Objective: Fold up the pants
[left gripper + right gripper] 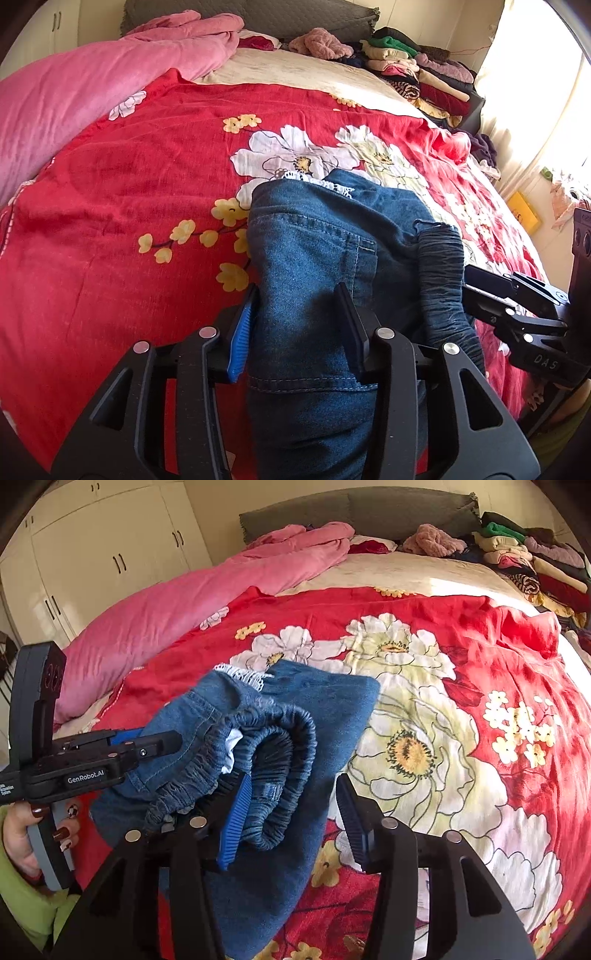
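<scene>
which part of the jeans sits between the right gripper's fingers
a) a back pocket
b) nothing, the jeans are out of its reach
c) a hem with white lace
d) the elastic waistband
d: in the right wrist view the gathered elastic waistband of the jeans bunches between the right gripper fingers.

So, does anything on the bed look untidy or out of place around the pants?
Yes. The jeans lie bunched, not flat: the elastic waistband curls into a roll beside the right tongs, and a white lace edge sticks out at the far end. The red floral cover is rumpled at its far right corner.
</scene>
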Tool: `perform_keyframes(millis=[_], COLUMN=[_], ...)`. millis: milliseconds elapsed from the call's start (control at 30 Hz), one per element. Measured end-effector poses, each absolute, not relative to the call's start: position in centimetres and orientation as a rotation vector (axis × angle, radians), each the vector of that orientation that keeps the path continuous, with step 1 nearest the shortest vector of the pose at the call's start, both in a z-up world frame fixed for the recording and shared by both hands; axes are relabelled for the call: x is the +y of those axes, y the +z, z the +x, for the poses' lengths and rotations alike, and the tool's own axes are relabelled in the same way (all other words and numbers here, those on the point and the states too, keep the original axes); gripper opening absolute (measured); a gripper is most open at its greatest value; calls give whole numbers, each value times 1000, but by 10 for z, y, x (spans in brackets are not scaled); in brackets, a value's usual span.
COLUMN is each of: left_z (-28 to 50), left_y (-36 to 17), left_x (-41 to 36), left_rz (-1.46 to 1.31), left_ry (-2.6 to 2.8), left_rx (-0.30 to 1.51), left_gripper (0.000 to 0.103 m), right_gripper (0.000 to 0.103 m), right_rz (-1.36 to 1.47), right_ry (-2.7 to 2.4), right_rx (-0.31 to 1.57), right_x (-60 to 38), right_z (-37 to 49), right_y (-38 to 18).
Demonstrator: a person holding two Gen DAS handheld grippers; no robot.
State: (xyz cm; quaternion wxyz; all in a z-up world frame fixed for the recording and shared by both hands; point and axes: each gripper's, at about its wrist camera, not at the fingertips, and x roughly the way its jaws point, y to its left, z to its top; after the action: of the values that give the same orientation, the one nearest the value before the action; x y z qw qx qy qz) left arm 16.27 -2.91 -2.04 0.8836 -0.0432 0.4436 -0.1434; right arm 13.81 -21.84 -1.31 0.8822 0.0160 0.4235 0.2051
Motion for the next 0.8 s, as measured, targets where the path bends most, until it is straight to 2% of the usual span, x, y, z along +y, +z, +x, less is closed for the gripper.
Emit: perform_keyframes(millis=[300,533,667,800], left_z=[160,158,157,154], left_y=[-33,-35,-35,-33], left_x=[-26,-25,-25,-24], left_rz=[-77,-65,-66,-75], left_ry=[-287,-287,-289,-296], left_rx=[945,944,944,940], left_gripper=[42,42,42,43], right_gripper=[50,50,58,61], right_rz=[32,34,46,59], right_ry=[387,377,362,357], right_rx=[937,941,940,938], right_x=[-218,-218,-221,-225], right_z=[139,138,138,136], right_y=[-32,-31,-28,-26])
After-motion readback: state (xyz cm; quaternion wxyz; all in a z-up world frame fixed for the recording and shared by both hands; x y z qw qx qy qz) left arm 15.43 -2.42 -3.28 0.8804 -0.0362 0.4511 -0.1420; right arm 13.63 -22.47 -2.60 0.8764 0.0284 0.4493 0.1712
